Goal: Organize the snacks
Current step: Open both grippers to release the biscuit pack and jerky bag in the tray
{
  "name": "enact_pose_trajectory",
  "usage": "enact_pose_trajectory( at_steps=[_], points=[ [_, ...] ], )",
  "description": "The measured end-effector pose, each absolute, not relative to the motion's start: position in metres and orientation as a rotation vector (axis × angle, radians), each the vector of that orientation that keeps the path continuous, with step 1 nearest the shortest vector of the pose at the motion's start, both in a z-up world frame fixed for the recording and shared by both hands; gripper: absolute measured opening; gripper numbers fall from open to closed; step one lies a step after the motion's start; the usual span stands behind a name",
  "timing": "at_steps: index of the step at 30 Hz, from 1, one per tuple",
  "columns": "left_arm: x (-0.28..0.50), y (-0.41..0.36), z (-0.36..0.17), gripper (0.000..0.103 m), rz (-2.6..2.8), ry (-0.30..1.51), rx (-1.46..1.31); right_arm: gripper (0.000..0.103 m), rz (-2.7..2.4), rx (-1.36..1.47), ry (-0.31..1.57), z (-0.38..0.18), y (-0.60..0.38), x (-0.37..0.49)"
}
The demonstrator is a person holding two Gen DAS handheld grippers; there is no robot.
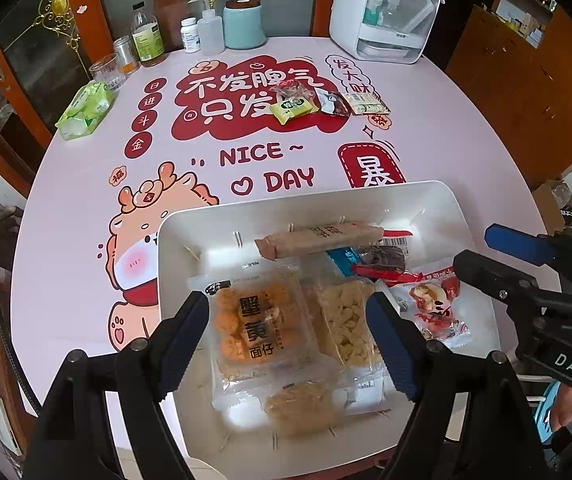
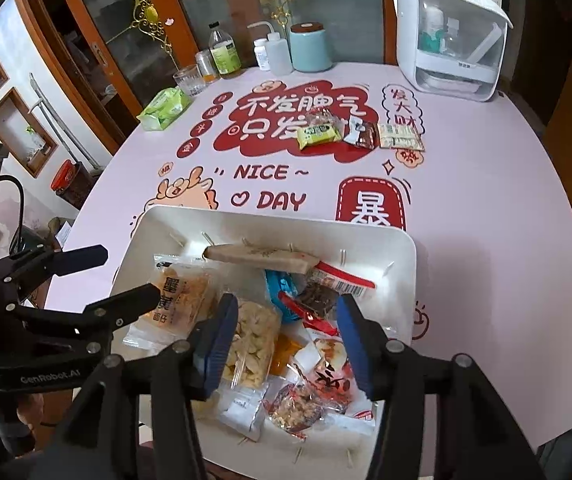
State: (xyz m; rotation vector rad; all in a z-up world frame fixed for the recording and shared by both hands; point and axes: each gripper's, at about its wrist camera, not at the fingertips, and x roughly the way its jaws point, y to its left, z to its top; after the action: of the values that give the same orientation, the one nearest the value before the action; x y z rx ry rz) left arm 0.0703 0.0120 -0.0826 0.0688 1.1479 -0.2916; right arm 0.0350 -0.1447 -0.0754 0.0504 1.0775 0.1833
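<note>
Pink table cover w/ red print, white bin of mixed snack packs

Tablecloth [image 1: 86,208] pink, red/white cartoon lettering; bin [image 1: 174,240] plain white. In bin: orange-filled clear pack [image 1: 254,320], pale yellow pack [image 1: 346,320], tan bar [image 1: 318,238], red/white pack [image 1: 434,304]. Beyond bin: yellow-green pack [image 1: 291,109].

One white tray [image 1: 438,200] sits on the desk [image 1: 466,140]. In it lie about eight snack packets, among them one orange crab-roe noodle packet [image 1: 252,316], one pale puffed-snack packet [image 1: 346,316], one long brown bar [image 1: 322,238] and one red-and-white packet [image 1: 434,304]; overlap makes the exact number uncertain. Four loose snack packets [image 1: 290,110] cluster farther off. At the back stand one green tissue pack [image 1: 86,110], one glass [image 1: 106,70], one blue canister [image 1: 244,24], one white dispenser [image 1: 386,12], and four bottles or jars [image 1: 148,36].
</note>
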Motion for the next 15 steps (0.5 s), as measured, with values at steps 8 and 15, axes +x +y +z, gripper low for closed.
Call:
enact_pose_trajectory(
  at_steps=[8,15],
  points=[
    [0.0731,0.0101,-0.0845,0.08,-0.298,1.161,0.079,0.052,0.179,0.058,1.101,-0.0801,-0.1443,0.0348],
    [0.0767,0.0038,-0.0882,0.08,-0.313,1.171,0.09,0.052,0.167,0.074,1.116,-0.0838,-0.1487,0.0361]
  ],
)
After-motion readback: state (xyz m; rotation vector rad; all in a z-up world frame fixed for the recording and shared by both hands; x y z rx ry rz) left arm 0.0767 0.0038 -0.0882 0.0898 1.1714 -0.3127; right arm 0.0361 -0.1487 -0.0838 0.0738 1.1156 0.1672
